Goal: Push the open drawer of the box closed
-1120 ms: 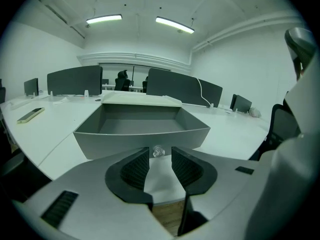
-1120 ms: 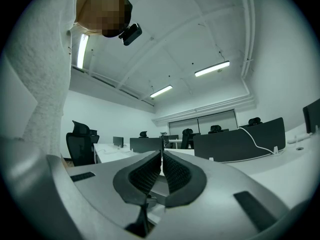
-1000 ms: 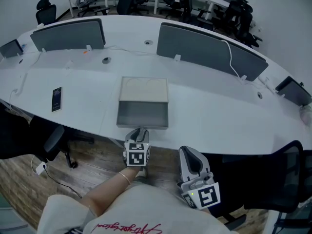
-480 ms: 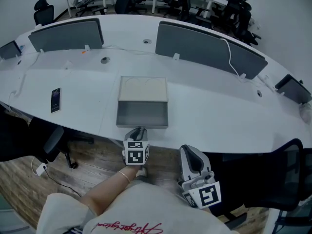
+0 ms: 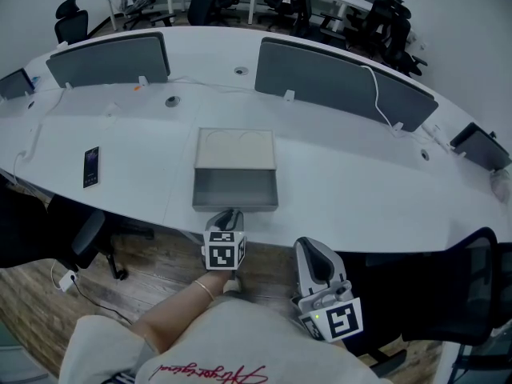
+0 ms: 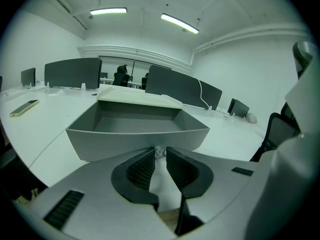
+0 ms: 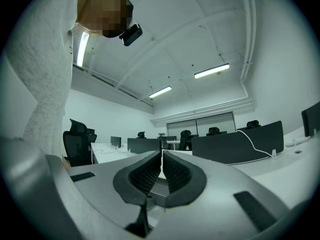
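**Limits of view.** In the head view the left claw (image 5: 230, 214) is largely covered by its own marker cube (image 5: 224, 254). Only its dark tips show, at the front of the drawer (image 5: 235, 189). The rear of the right claw (image 7: 161, 156) is cut off in that view by the person's shirt (image 5: 216, 350). In the left gripper view the drawer's front wall hides the near part of its floor, and the box (image 5: 236, 146) shows only as a pale top beyond the drawer. A small shiny piece (image 6: 159, 151) sits between the left claw's tips. It is too small to identify.

**Task item.** The box stands at the middle of the bench (image 5: 360, 190), close to the near edge. Box and drawer together have their long axis running from the far edge to the near edge. The grey drawer is pulled out toward the near edge, open side up, with its front wall just inside that edge.

**Left claw.** It points at the middle of the drawer's front wall. Its jaws have just been closing and now stand narrow, with the tips pinched on the small shiny piece at the wall.

**Right claw.** It is held off the bench, in front of the near edge and to the right of the drawer. The jaws are closed to a thin slit with nothing between them.

**Other.** A phone (image 5: 90, 166) lies toward the left end of the bench, well apart from the box.
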Motion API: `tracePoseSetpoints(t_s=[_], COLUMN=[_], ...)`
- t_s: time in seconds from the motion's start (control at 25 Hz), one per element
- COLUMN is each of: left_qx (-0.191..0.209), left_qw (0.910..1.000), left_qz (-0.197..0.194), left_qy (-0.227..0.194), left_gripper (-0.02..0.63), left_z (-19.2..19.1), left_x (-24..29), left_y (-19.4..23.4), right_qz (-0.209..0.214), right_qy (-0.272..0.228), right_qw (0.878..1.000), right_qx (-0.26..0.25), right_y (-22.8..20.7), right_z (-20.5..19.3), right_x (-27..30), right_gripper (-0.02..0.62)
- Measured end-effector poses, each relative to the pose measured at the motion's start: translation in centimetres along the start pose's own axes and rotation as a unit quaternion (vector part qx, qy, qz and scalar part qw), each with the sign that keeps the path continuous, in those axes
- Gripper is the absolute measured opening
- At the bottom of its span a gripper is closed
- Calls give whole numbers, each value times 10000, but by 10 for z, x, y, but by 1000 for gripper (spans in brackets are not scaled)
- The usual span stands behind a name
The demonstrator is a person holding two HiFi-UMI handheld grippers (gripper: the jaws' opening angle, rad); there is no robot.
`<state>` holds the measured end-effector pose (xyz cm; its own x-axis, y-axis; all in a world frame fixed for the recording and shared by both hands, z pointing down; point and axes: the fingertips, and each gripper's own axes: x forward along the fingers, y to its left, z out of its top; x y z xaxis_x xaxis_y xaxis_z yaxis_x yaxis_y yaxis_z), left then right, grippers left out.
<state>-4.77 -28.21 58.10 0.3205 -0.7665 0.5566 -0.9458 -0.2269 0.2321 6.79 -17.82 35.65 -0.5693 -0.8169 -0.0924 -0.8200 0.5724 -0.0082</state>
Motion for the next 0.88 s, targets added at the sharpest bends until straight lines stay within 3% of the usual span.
tracePoseSetpoints(t_s=[0.44, 0.88], left_qx=[-87, -141], left_qw=[10000, 9999], left_qz=[-21, 31], left_qy=[-5, 17], left_gripper=[84, 84], left_z=[11, 20], left_x=[8, 20], left_y=[5, 9], right_qz=[-63, -119], right_qy=[212, 114], right_qw=[9997, 9998], right_qx=[-102, -72], right_y=[-5, -16], right_z=[-6, -3], right_x=[4, 12], right_gripper=[23, 23])
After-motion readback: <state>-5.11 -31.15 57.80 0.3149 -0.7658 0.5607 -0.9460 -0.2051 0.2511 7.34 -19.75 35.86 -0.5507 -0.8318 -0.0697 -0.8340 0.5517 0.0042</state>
